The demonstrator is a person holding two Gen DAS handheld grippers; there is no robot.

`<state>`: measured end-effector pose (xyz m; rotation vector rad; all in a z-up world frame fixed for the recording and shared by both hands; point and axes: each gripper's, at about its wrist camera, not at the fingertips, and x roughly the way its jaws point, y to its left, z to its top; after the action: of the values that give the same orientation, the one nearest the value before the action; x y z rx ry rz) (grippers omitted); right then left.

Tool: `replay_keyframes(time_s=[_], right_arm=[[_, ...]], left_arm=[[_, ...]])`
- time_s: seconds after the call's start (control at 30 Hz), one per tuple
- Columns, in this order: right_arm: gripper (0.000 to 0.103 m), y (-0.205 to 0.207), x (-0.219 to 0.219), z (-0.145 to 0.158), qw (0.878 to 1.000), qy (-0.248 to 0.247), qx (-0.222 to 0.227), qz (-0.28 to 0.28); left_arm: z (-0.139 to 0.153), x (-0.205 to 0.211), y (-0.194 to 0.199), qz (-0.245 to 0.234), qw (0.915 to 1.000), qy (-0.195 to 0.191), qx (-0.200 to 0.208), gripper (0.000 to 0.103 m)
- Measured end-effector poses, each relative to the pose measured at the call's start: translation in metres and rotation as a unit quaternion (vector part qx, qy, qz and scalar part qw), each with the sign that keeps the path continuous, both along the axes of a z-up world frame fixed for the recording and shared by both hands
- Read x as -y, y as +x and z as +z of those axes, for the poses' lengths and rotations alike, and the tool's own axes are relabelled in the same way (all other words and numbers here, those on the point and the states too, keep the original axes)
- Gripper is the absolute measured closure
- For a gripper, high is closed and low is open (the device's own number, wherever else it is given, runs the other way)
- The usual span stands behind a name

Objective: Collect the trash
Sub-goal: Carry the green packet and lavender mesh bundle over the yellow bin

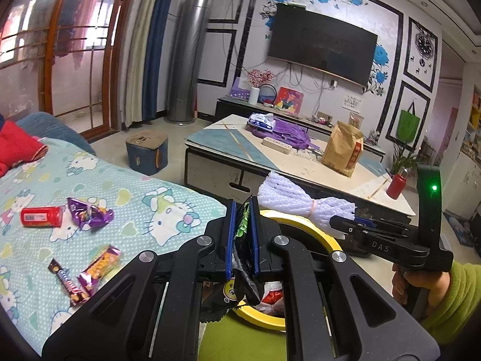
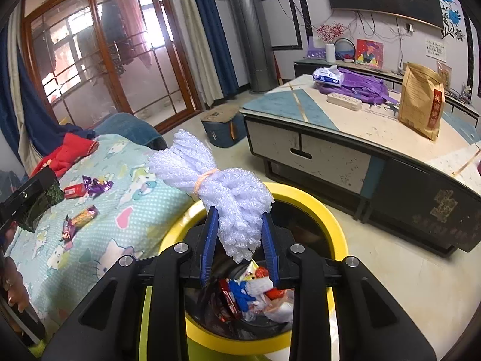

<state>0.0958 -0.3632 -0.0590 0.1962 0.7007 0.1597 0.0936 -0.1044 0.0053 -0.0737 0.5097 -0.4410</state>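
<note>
clamping a crumpled dark snack wrapper (image 1: 243,258), left gripper (image 1: 242,234); right gripper (image 2: 239,246) pinches white foam netting (image 2: 216,186) over yellow-rimmed bin (image 2: 327,210).

a round yellow-rimmed trash bin (image 2: 336,228) stands on the floor beside the bed, with bright wrappers inside. a white foam net bundle tied with an orange band (image 2: 222,186) hangs over it, pinched at its lower end. a crinkly black and green snack bag (image 1: 244,252) is squeezed upright above the bin too. a small red can (image 1: 41,216), a crumpled purple wrapper (image 1: 90,213) and two candy bar wrappers (image 1: 87,273) lie on the bed.
</note>
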Motion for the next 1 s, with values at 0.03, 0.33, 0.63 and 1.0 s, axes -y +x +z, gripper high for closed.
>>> replay_keyframes(time_s=[0.03, 0.33, 0.63, 1.0], right_arm=[[0.076, 0.0, 0.003, -0.001, 1.0, 0.0, -0.002, -0.002], [0.076, -0.005, 0.025, -0.013, 0.999, 0.002, -0.026, -0.025], [0.076, 0.002, 0.037, -0.034, 0.996, 0.013, -0.07, -0.045], [0.075, 0.013, 0.032, -0.051, 0.995, 0.016, -0.097, -0.034]], left_arm=[[-0.001, 0.002, 0.001, -0.003, 1.0, 0.002, 0.0, 0.098], [-0.008, 0.035, 0.009, -0.039, 0.9991, 0.016, -0.004, 0.098], [-0.019, 0.068, 0.02, -0.076, 0.9967, 0.021, -0.02, 0.098], [-0.034, 0.089, 0.033, -0.093, 0.9947, 0.027, -0.035, 0.098]])
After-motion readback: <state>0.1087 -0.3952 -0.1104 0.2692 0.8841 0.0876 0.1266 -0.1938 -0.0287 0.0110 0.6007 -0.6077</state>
